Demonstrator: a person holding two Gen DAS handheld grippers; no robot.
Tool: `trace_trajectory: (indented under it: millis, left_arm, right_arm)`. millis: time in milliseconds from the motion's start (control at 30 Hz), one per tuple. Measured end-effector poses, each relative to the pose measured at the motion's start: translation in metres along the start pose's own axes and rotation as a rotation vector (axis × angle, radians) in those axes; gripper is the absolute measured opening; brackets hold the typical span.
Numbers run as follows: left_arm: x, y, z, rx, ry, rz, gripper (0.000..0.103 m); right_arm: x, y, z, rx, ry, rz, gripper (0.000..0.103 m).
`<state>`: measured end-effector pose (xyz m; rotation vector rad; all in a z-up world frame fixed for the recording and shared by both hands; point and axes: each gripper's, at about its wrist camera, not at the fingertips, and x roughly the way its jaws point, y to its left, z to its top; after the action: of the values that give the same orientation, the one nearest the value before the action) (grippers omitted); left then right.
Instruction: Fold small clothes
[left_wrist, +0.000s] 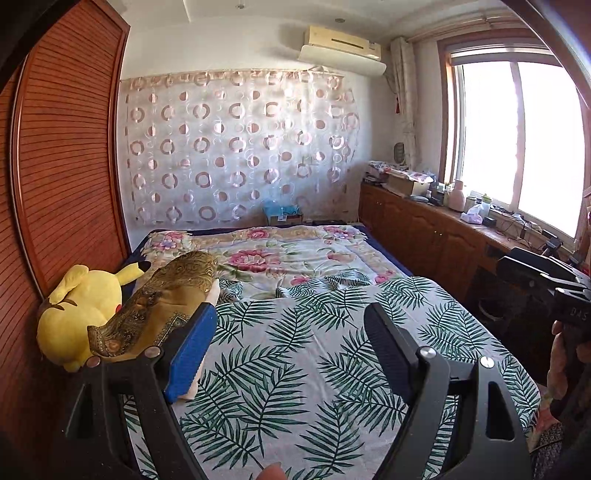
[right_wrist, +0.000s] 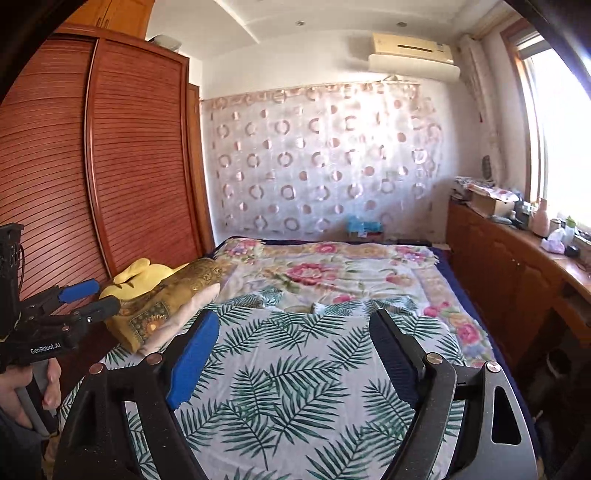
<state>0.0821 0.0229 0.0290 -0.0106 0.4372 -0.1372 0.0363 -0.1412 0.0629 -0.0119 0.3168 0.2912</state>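
A folded stack of clothes (left_wrist: 166, 302), gold-brown patterned cloth on top of cream cloth, lies at the left side of the bed (left_wrist: 295, 369) on the palm-leaf sheet. My left gripper (left_wrist: 291, 332) hovers open over the sheet, its blue finger just right of the stack and nothing between the fingers. The right wrist view shows the same stack (right_wrist: 166, 306) ahead to the left. My right gripper (right_wrist: 293, 343) is open and empty above the sheet (right_wrist: 295, 387). Each gripper shows in the other's view: the right gripper (left_wrist: 508, 260) at the right edge, the left gripper (right_wrist: 94, 297) near the stack, in a person's hand (right_wrist: 22, 391).
A yellow plush toy (left_wrist: 81, 306) leans against the slatted wooden wardrobe (left_wrist: 66, 166) behind the stack. A floral blanket (left_wrist: 280, 254) covers the far half of the bed. A low wooden cabinet (left_wrist: 424, 229) with clutter runs under the window on the right.
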Motion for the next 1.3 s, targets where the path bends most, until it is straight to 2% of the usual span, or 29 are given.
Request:
trace_trajectory:
  millis: [167,400,1300]
  left_arm:
    - [-0.003,-0.005,-0.003,0.010,0.012,0.029,0.082]
    - [-0.005,-0.007,-0.005,0.006,0.005,0.011,0.082]
    - [-0.010,-0.009,-0.004,0.004,-0.012,0.021,0.082]
  right_arm:
    - [0.003,0.008,-0.013,0.021,-0.003,-0.012,0.085]
    - [0.002,0.016,-0.017,0.023,-0.005,-0.026,0.085]
    - [-0.007,-0.007,-0.024,0.013,-0.017,-0.014,0.085]
